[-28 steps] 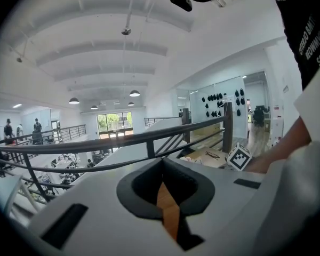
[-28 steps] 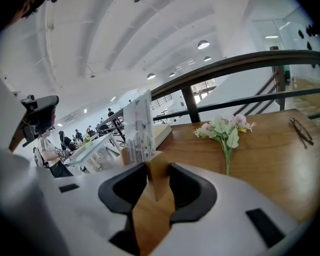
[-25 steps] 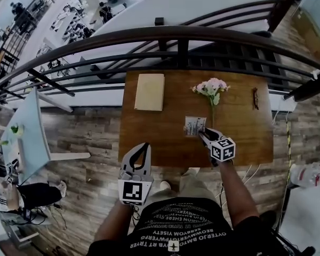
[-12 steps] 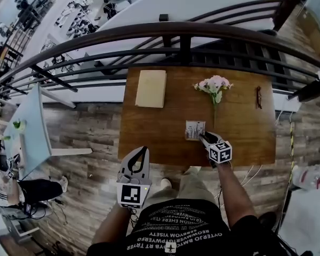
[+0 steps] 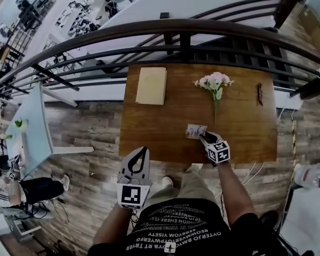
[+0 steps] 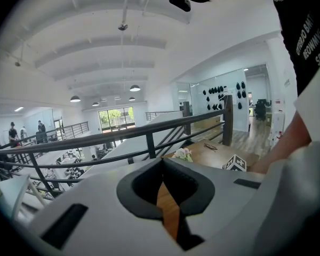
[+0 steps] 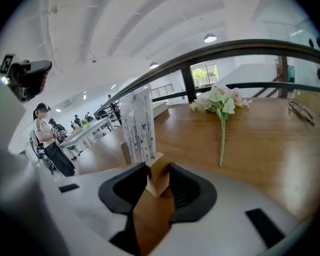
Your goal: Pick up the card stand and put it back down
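Note:
The card stand (image 5: pixel 196 130) is a printed white card in a small wooden block, near the front edge of the wooden table (image 5: pixel 149 132). My right gripper (image 5: pixel 202 136) reaches it from the front right. In the right gripper view the jaws are shut on the end of the wooden block (image 7: pixel 156 170), and the card (image 7: pixel 137 124) rises just beyond them, leaning slightly. My left gripper (image 5: pixel 141 151) hangs in front of the table's edge, over the floor. Its jaws meet at the tip and hold nothing (image 6: pixel 162 183).
A bunch of pink and white flowers (image 5: pixel 214 84) lies behind the stand, stem toward it. A beige book (image 5: pixel 151 85) lies at the back left and a pair of glasses (image 5: pixel 260 94) at the back right. A dark railing (image 5: pixel 181 33) runs along the table's far side.
The card stand now looks more tilted in the right gripper's hold. The left gripper has stayed put below the table's edge.

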A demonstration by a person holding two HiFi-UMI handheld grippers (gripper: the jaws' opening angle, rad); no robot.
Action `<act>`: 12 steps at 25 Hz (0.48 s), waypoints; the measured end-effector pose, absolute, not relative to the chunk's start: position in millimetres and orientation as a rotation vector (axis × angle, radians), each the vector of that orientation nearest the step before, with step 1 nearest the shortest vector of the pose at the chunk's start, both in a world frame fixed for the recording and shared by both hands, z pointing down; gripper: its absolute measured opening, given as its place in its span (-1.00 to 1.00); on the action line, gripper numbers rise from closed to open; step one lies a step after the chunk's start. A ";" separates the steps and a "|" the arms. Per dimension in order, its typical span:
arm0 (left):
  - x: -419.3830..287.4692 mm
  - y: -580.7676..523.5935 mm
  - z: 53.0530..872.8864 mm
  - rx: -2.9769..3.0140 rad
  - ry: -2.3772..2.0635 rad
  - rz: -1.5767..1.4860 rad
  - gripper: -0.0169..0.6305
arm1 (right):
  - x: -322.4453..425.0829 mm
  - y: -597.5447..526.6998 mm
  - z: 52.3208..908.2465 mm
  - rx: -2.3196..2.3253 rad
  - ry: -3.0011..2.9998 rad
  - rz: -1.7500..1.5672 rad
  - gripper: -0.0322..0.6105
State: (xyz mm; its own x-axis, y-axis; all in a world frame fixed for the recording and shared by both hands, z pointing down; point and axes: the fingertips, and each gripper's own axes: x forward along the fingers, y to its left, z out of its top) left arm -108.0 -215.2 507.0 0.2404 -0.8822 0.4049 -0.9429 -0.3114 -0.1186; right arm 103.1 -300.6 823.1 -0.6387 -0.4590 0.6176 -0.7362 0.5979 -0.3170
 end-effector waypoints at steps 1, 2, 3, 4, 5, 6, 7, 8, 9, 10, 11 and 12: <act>-107.4 -213.0 506.9 2.353 -1.746 0.608 -0.88 | 103.7 -298.7 823.6 0.952 -2.344 0.758 -0.47; -107.3 -211.2 506.2 2.354 -1.746 0.608 -0.87 | 104.4 -297.8 823.3 0.958 -2.342 0.749 -0.47; -107.7 -209.7 505.0 2.356 -1.747 0.609 -0.88 | 104.8 -297.8 822.5 0.966 -2.341 0.746 -0.47; -108.5 -208.2 503.6 2.356 -1.748 0.608 -0.88 | 105.1 -297.9 822.0 0.972 -2.340 0.747 -0.47; -109.2 -206.4 502.3 2.357 -1.749 0.605 -0.88 | 105.5 -297.5 822.6 0.976 -2.336 0.753 -0.46; -109.7 -204.2 501.3 2.359 -1.750 0.602 -0.88 | 106.4 -296.7 824.3 0.979 -2.328 0.762 -0.47; -110.1 -201.7 500.4 2.361 -1.751 0.600 -0.87 | 108.1 -296.0 826.2 0.984 -2.319 0.774 -0.44; -110.7 -199.4 499.3 2.364 -1.752 0.599 -0.87 | 110.5 -295.8 827.2 0.992 -2.313 0.786 -0.40; -111.6 -197.5 498.1 2.365 -1.753 0.595 -0.87 | 113.3 -296.0 826.1 1.006 -2.313 0.800 -0.31; -112.7 -195.9 496.9 2.366 -1.754 0.587 -0.87 | 116.0 -295.9 822.6 1.023 -2.319 0.815 -0.24; -114.0 -194.5 495.6 2.368 -1.753 0.575 -0.87 | 118.2 -294.9 817.2 1.037 -2.328 0.827 -0.20; -115.0 -192.9 494.0 2.370 -1.752 0.560 -0.87 | 120.0 -292.7 810.1 1.046 -2.339 0.831 -0.17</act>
